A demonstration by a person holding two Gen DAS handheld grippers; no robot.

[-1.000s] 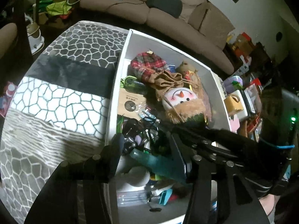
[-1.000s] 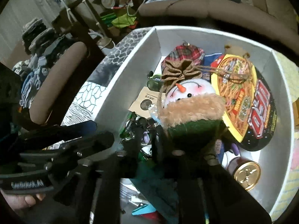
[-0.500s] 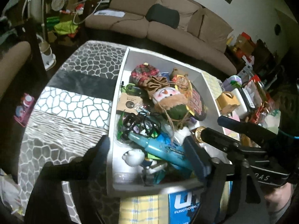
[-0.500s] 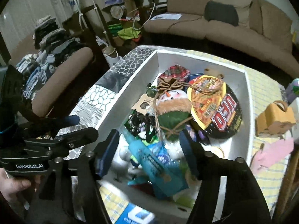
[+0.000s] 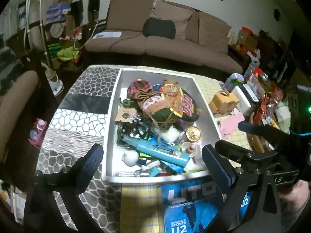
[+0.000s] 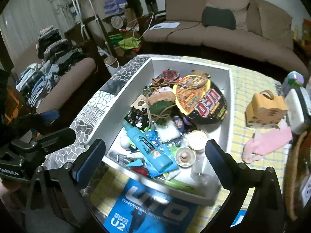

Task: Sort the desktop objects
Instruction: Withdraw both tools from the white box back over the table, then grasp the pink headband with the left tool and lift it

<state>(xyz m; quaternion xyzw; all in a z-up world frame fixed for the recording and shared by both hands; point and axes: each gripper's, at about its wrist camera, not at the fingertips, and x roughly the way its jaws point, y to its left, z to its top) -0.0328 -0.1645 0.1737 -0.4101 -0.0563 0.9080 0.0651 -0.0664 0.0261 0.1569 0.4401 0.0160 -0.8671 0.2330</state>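
Behind the desk [image 5: 81, 116] I see a brown sofa [image 5: 155, 42] and a cluttered, dim room. On the desk's left side lies a grey stone-pattern mat [image 5: 77, 120], bare of objects. At the middle stands the white storage box [image 5: 113, 104], heaped with what I take for already sorted things: a snowman doll [image 6: 161, 101], a UFO noodle bowl [image 6: 202, 101], a blue tube [image 6: 147, 145], a gold-lidded tin [image 5: 193, 134]. Toward the right edge, outside the box, I still see a small orange carton [image 6: 266, 104] and a pink cloth [image 6: 270, 141]; a blue UTO packet [image 6: 155, 207] lies at the near edge, partly under the box.

My left gripper [image 5: 151, 163] hangs over the box's near wall, jaws opening, nothing between them. My right gripper [image 6: 155, 155] does the same, jaws opening and empty.

I judge the pile my main risk: it rises close to the rim, so another drop could roll the tube or tin over the near wall. Both grippers crowd the same spot, so I could knock one against the other, or catch the box wall and shove it along the desk. Poor light may also spoil my aim on the pink cloth.
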